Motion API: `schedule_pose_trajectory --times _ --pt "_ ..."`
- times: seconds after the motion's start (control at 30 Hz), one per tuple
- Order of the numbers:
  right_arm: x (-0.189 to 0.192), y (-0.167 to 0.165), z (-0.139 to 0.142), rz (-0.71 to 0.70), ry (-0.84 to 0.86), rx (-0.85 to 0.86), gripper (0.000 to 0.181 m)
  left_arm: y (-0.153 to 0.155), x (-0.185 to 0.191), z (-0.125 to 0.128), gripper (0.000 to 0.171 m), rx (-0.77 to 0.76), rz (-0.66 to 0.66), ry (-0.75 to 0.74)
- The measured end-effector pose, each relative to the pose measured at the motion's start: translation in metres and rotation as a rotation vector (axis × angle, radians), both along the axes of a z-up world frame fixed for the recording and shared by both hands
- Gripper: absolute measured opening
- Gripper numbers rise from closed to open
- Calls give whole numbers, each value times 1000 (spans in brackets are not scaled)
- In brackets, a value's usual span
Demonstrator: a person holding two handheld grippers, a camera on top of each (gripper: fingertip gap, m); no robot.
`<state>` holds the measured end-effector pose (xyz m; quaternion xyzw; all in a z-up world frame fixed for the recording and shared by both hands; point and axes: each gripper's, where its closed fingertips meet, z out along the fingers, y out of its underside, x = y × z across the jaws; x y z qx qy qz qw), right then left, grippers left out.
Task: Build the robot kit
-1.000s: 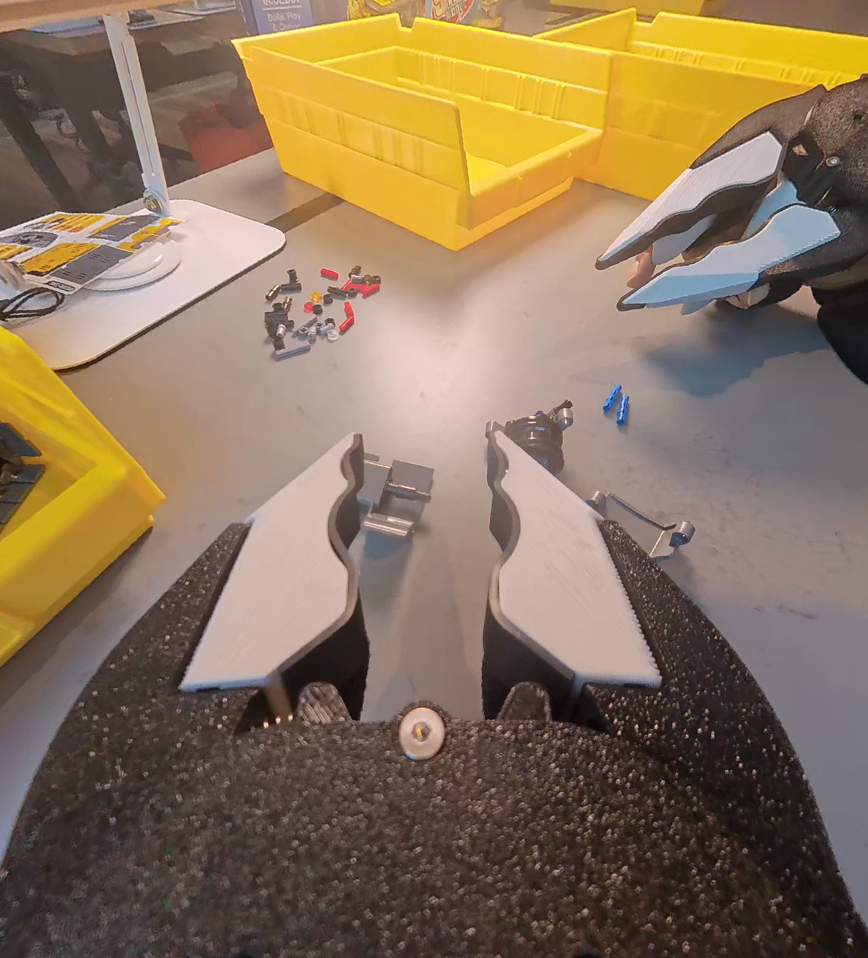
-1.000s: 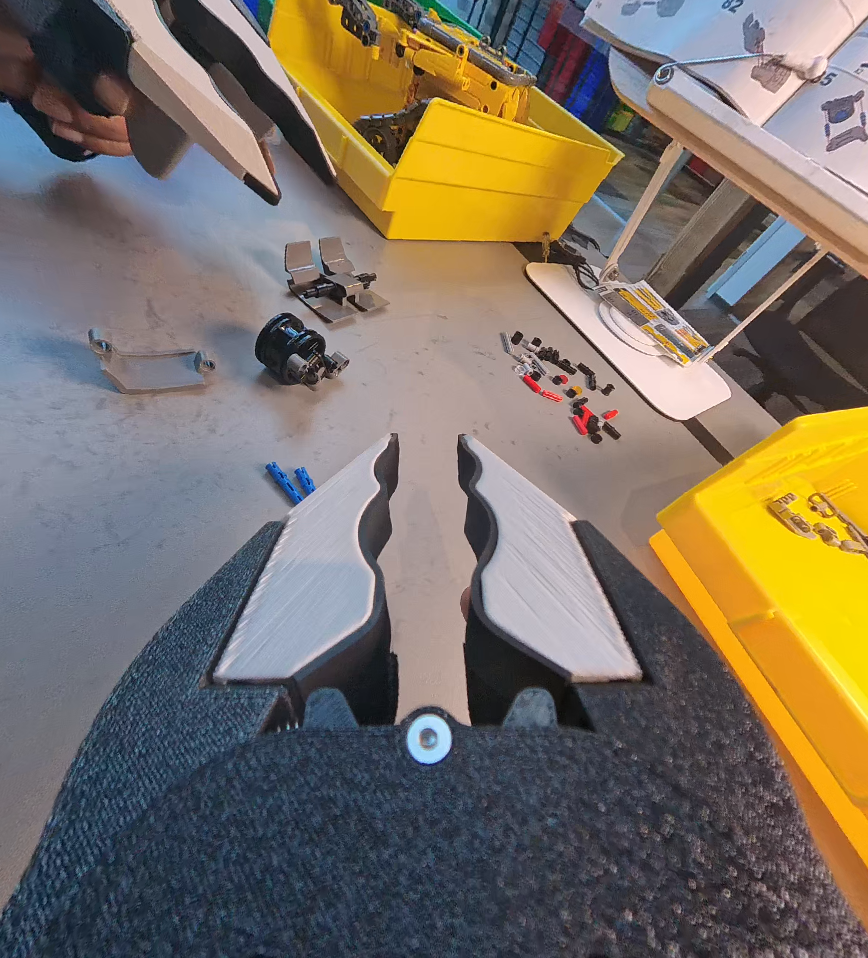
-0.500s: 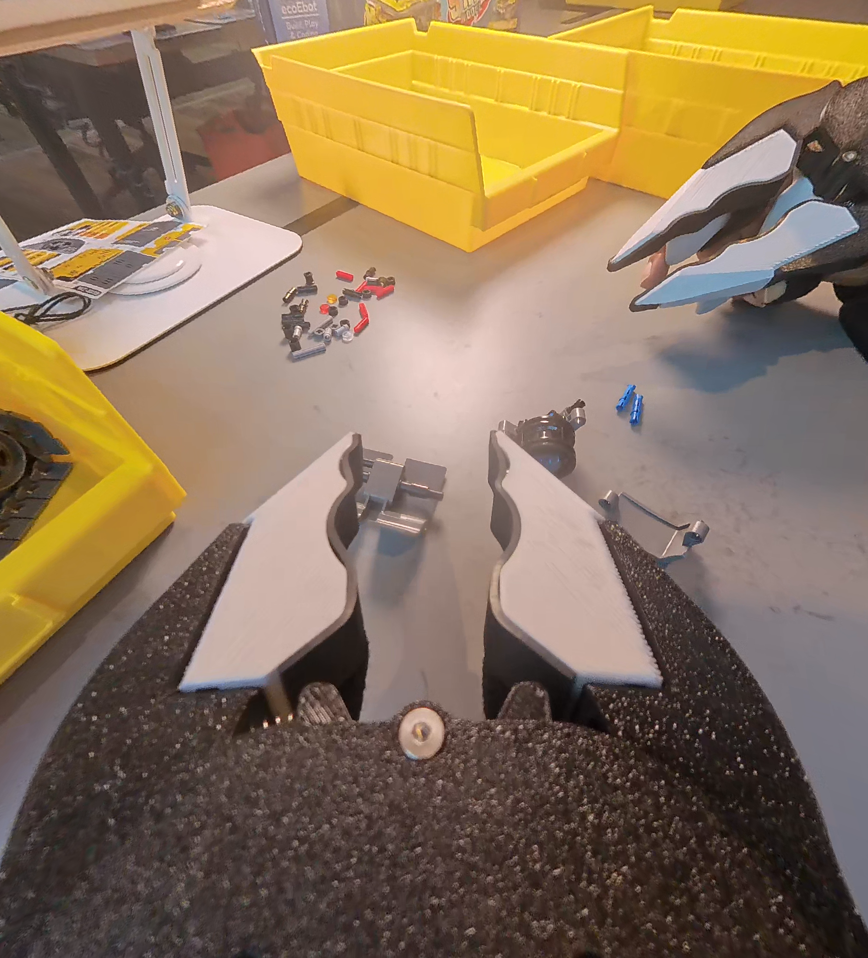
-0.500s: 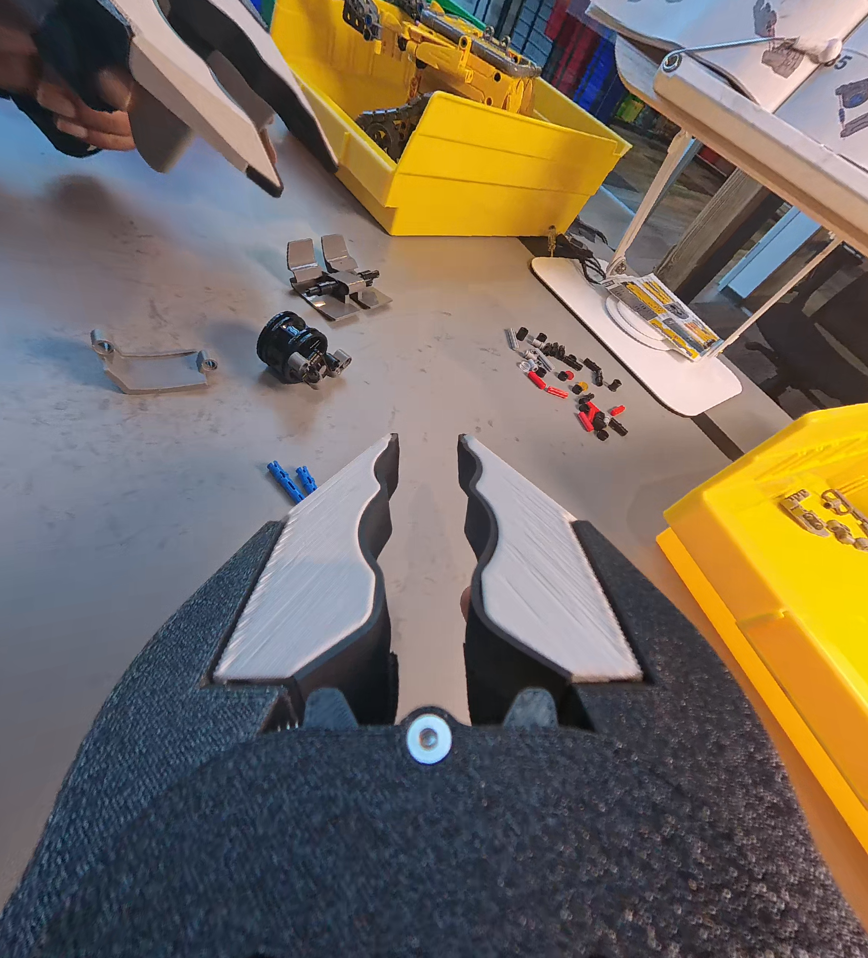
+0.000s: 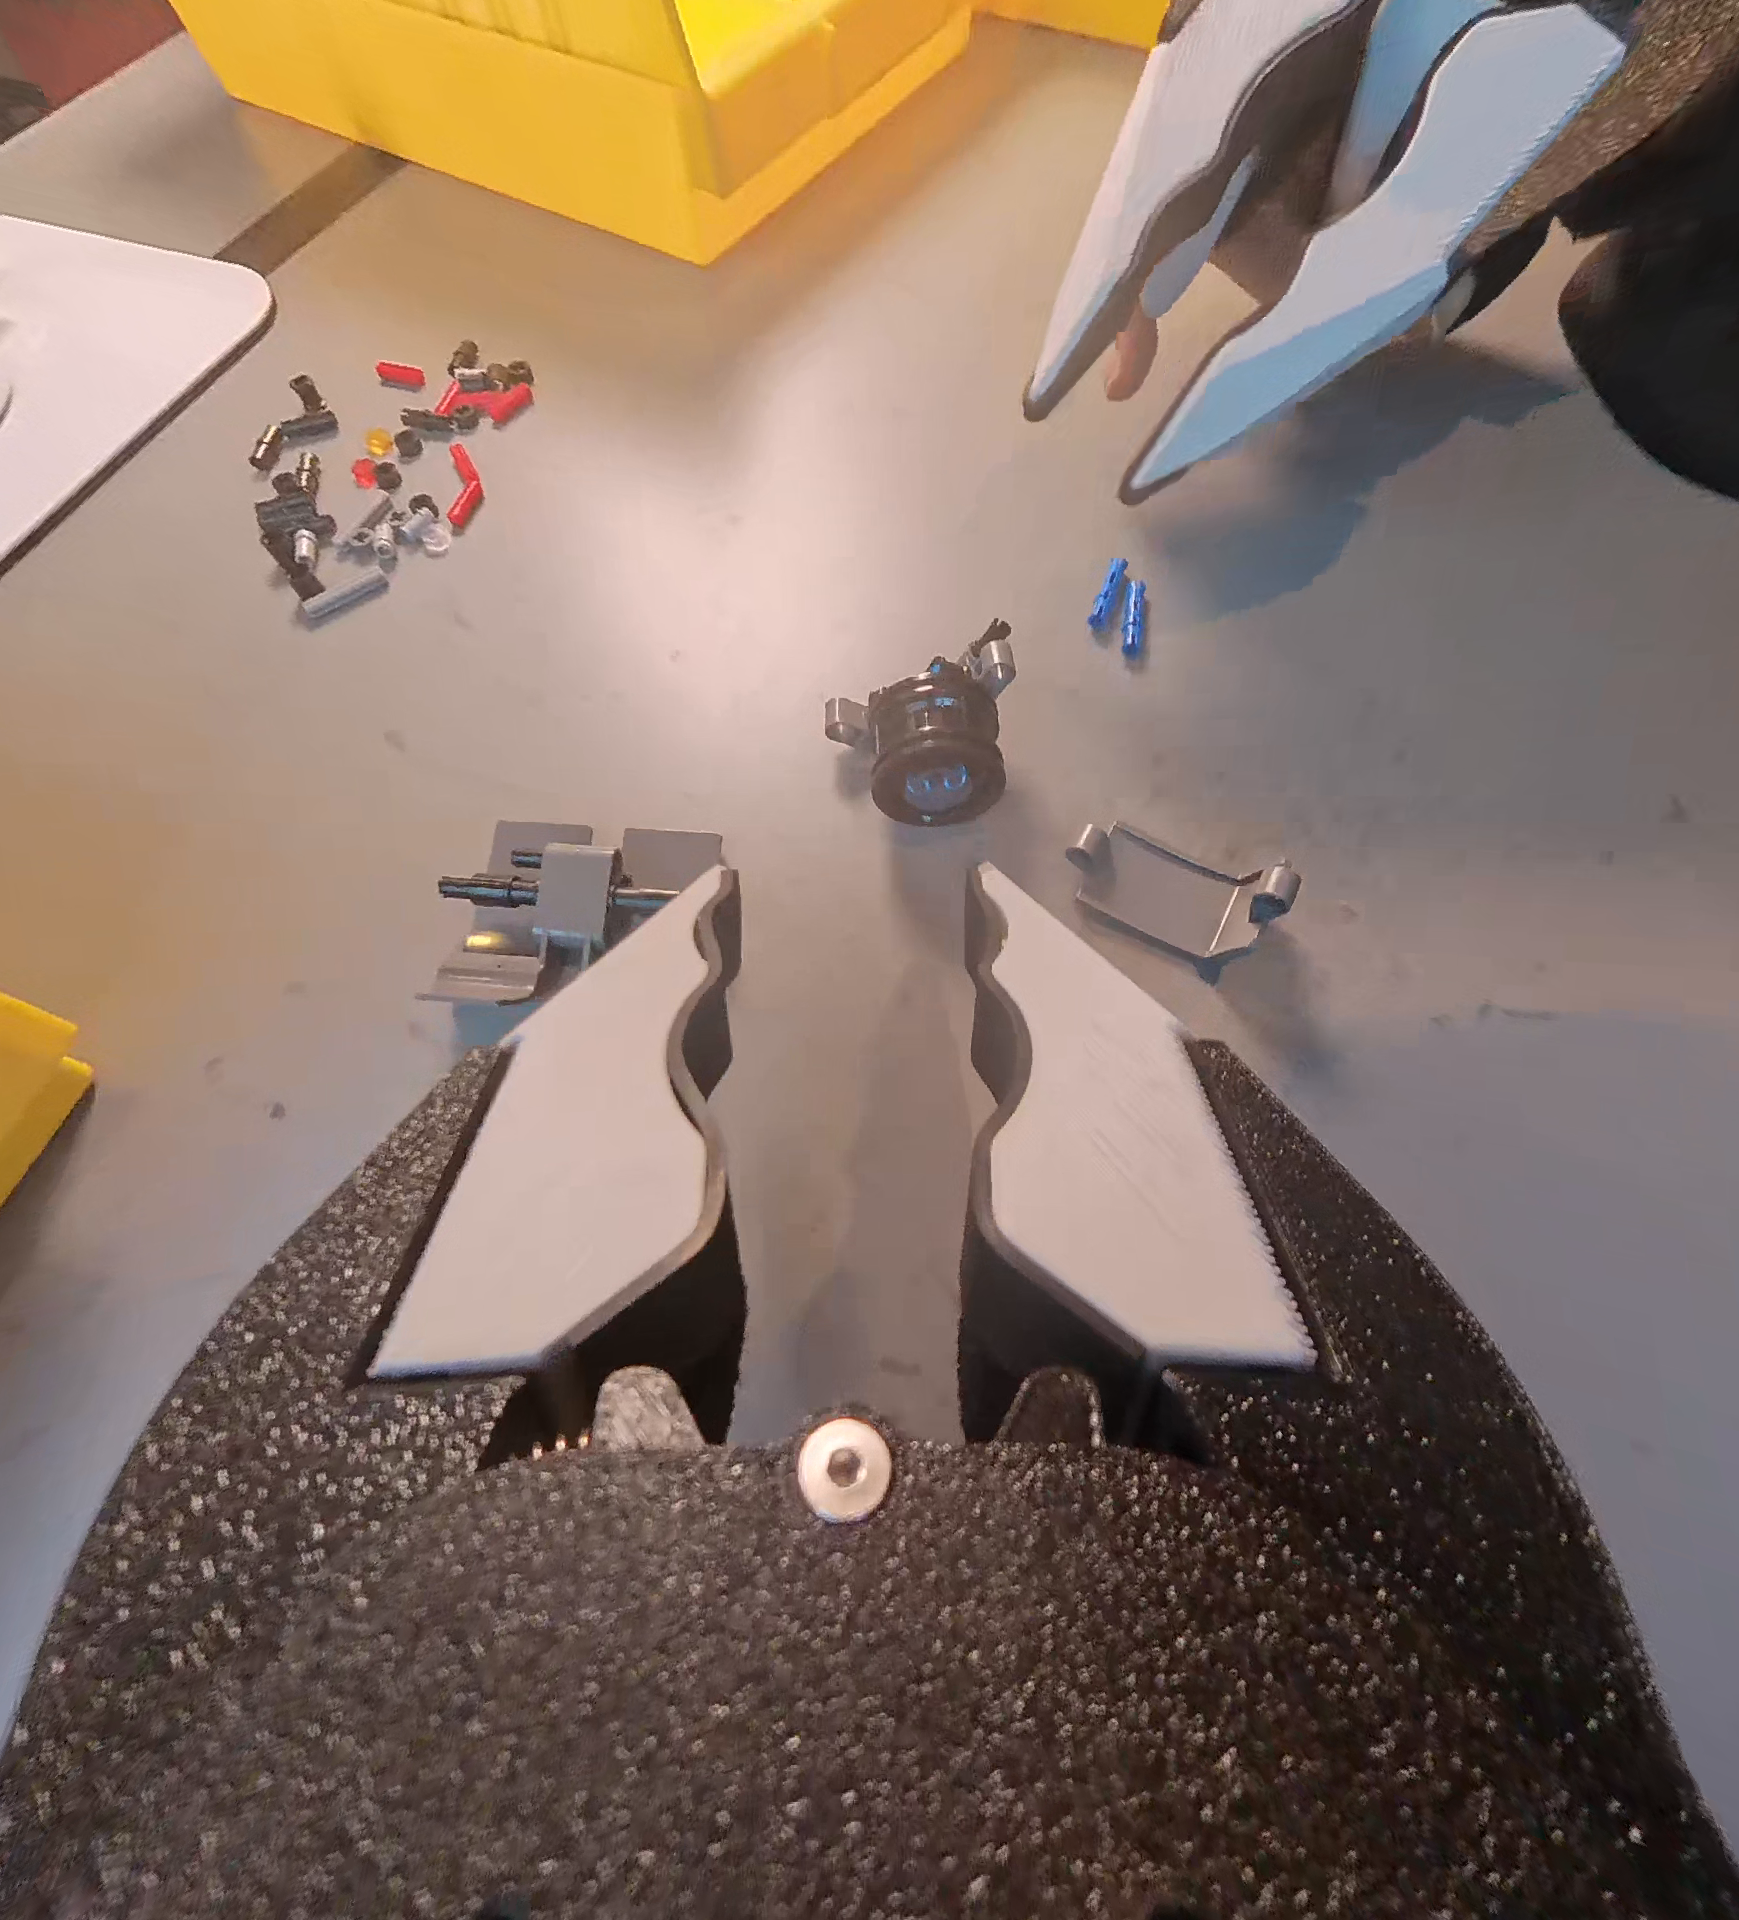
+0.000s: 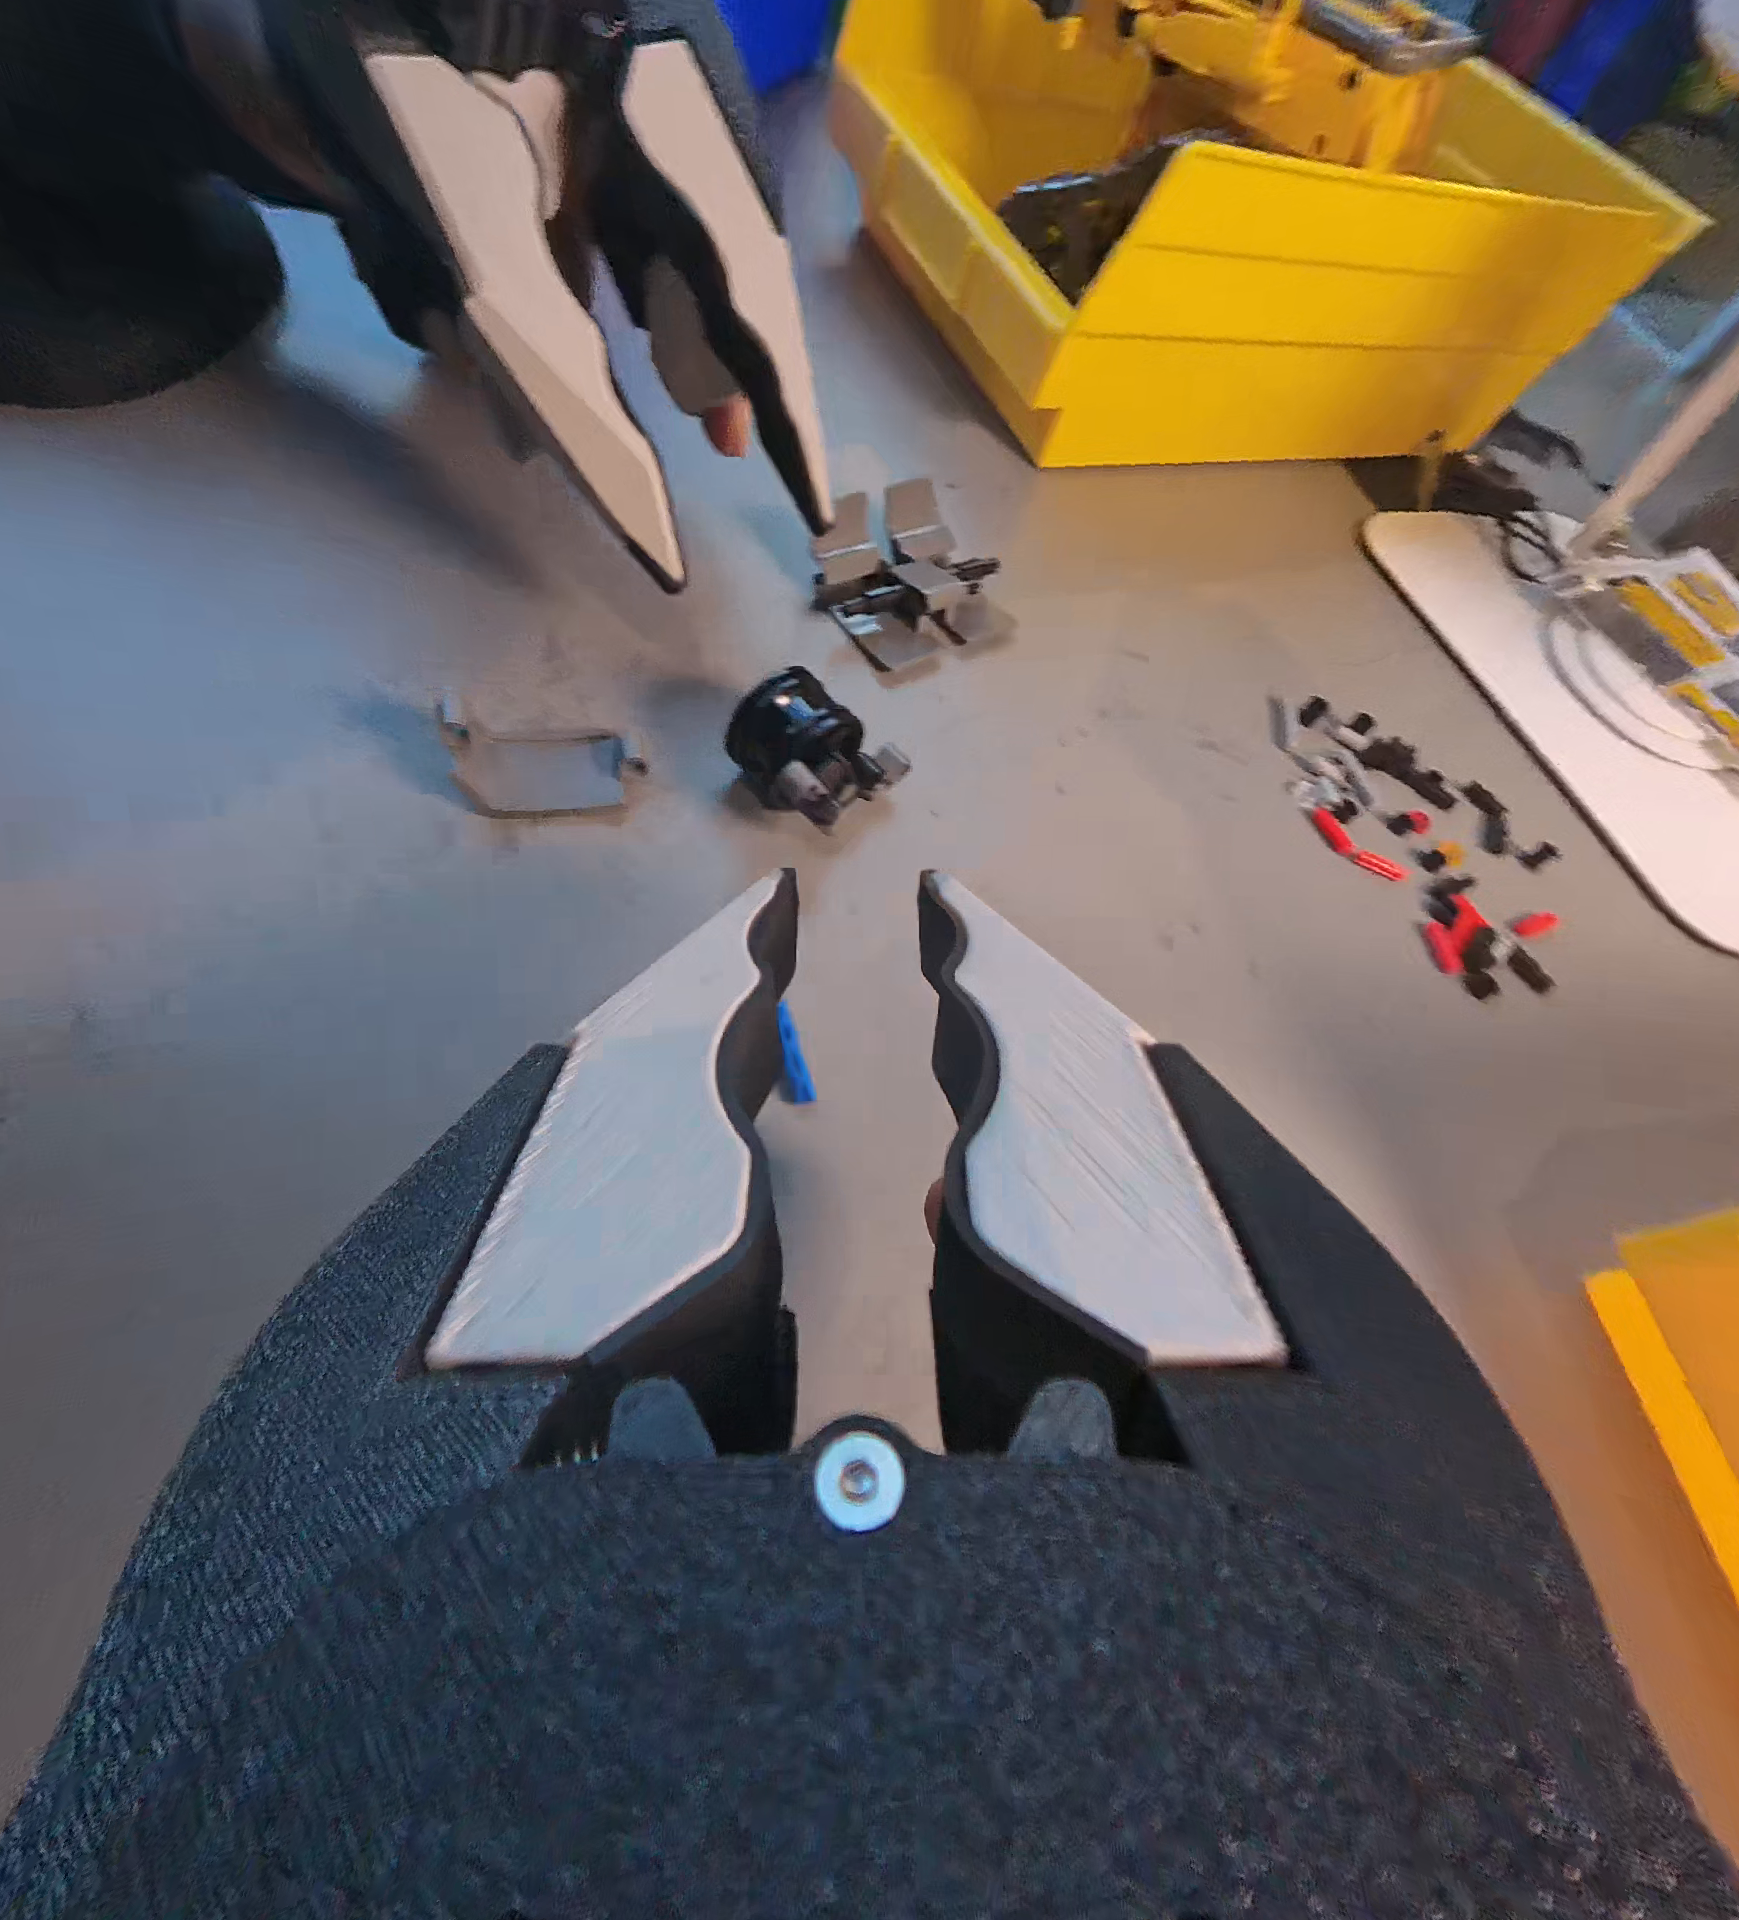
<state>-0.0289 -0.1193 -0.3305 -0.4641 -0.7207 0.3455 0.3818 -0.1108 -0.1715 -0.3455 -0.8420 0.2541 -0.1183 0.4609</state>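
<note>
Blue pins [image 6: 794, 1055] beside right gripper [image 6: 857, 883] jaws, parted, empty.

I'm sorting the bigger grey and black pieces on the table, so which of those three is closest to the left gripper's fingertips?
The grey hinged assembly: the left gripper has one fingertip right beside it. The black round part and grey bracket lie farther off.

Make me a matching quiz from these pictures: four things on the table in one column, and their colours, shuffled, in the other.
Things:
1. storage bin
2. two small pins
3. round wheel hub piece
4. flat bracket with end loops

Colours:
A. black
B. grey
C. yellow
D. blue

Pairs: 1-C, 2-D, 3-A, 4-B
</note>
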Motion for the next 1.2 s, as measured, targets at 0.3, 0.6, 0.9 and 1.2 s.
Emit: schedule_pose_trajectory --times 0.3,0.6,0.9,1.2 --pt "-39 -21 -21 187 -185 184 22 -5 5 1 39 -4 -34 19" --pt "-28 -28 -28 197 -204 207 12 -5 10 4 38 5 -48 12" --pt "-25 -31 -36 206 -237 200 10 -1 13 -1 38 1 -32 4" --pt "-25 -29 -42 210 -275 199 10 6 12 -6 39 -9 -4 3"
